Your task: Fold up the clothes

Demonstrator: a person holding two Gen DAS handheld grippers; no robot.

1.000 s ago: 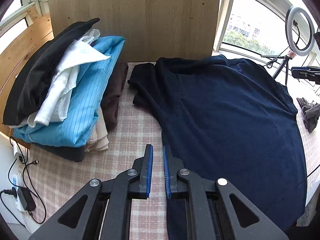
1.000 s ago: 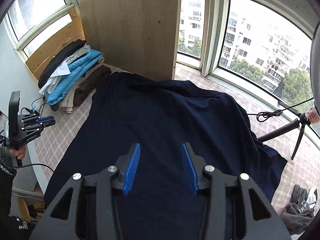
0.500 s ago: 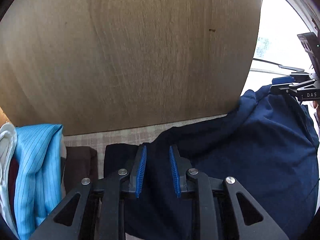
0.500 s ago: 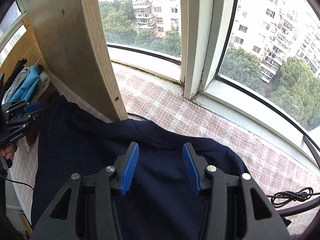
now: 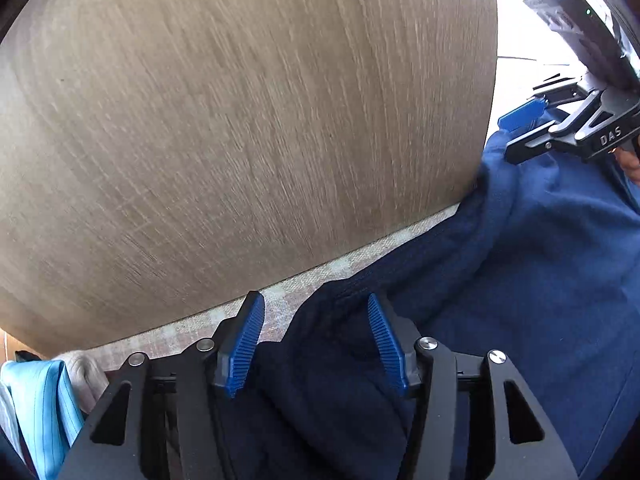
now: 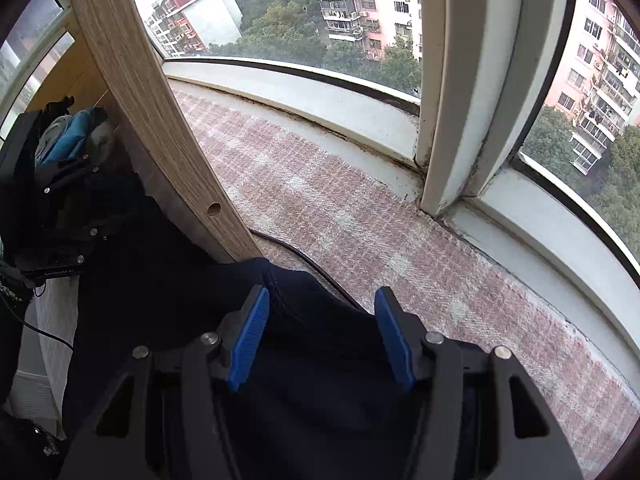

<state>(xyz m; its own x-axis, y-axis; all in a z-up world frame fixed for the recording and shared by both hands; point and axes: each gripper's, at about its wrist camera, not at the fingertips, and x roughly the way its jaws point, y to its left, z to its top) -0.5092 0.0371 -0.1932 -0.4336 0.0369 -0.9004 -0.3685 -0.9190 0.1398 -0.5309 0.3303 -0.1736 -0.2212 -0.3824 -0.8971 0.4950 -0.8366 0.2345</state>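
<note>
Left gripper (image 5: 316, 344) stands with its jaws spread wide, astride a bunched fold at the far left end of the navy shirt (image 5: 540, 288); nothing is clamped. One second ago the same jaws were almost together, well back over the checked cloth (image 5: 280, 300) near the shirt's hem. Half a second ago they had reached the far edge and were partly parted. They have since widened further and closed in on the wooden panel (image 5: 240, 120), which now fills most of this view. The pile of folded clothes (image 5: 36, 404) sits at the lower left, just beside the gripper body.

Right gripper (image 6: 322, 338) is likewise released, its jaws apart on either side of the shirt's far right edge, with fabric lying between the pads but not pinched. Its opening matches that of half a second ago; the change is position, closer to the garment edge and the window sill (image 6: 320, 92). A black cable (image 6: 304, 260) runs on the cloth just beyond the fabric.

Assessment: both grippers have travelled from the near side to the far edge, one at each end, and are staged to pinch. The shirt lies flat and unfolded on the worktop. The first fold is not yet begun; closing on both ends appears to be the step in hand. The cable risks being caught with the right pinch.
</note>
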